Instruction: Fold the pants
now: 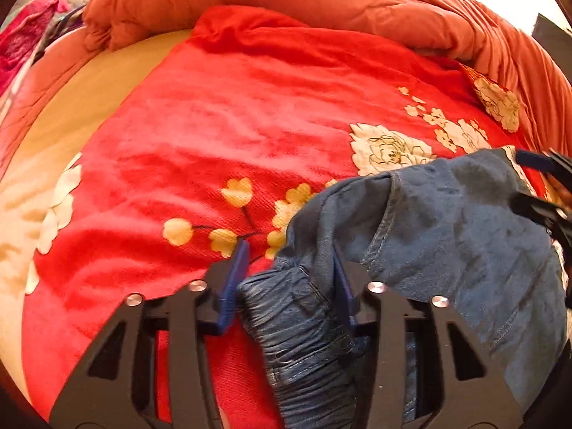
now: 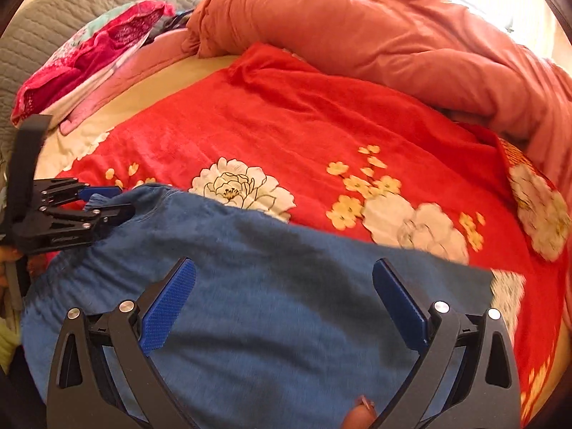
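The blue denim pants [image 2: 271, 286] lie bunched on the red floral blanket [image 2: 304, 125] on the bed. The left tool [image 1: 289, 279] pinches their gathered waistband; the right tool [image 2: 282, 304] hovers over them, fingers spread wide

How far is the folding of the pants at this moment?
Early stage. Done: the pants lie on the red blanket, and the left claw has closed on the bunched waistband. In hand: the right claw hangs open over the blue cloth, holding nothing. Left: no neat fold shows yet; the cloth is still rumpled, so the folding itself remains.
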`<action>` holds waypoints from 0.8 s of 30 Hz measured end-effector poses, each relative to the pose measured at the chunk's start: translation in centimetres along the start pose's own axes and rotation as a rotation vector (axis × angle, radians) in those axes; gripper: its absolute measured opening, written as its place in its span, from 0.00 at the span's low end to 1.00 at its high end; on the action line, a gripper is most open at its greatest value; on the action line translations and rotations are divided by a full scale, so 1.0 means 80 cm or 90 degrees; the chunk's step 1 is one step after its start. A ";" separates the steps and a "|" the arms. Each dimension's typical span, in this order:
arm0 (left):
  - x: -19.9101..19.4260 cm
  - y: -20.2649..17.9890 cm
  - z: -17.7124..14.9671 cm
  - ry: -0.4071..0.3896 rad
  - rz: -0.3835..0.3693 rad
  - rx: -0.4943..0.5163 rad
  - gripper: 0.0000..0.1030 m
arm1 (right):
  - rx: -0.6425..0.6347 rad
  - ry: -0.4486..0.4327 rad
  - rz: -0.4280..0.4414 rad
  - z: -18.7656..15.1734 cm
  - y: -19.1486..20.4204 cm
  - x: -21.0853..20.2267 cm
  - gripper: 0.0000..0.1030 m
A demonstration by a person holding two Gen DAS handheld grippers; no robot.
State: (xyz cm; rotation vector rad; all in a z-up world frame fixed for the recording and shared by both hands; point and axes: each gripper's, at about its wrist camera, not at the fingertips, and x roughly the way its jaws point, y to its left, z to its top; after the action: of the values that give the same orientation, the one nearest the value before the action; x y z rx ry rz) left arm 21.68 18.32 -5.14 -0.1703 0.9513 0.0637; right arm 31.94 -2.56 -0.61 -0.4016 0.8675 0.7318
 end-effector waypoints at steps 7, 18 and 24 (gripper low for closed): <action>-0.045 -0.013 -0.001 -0.093 0.025 0.027 0.24 | -0.098 0.063 -0.026 0.024 0.002 0.051 0.96; -0.067 -0.014 -0.003 -0.138 0.034 0.029 0.24 | -0.216 0.086 0.056 0.045 0.029 0.089 0.62; -0.065 -0.017 -0.006 -0.140 0.051 0.037 0.24 | -0.200 0.065 0.089 0.035 0.044 0.082 0.19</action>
State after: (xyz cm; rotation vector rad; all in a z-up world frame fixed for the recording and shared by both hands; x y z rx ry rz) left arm 18.44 17.00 -1.01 -0.0698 0.7398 0.1255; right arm 33.72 4.26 -4.33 -0.6673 0.8843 0.9896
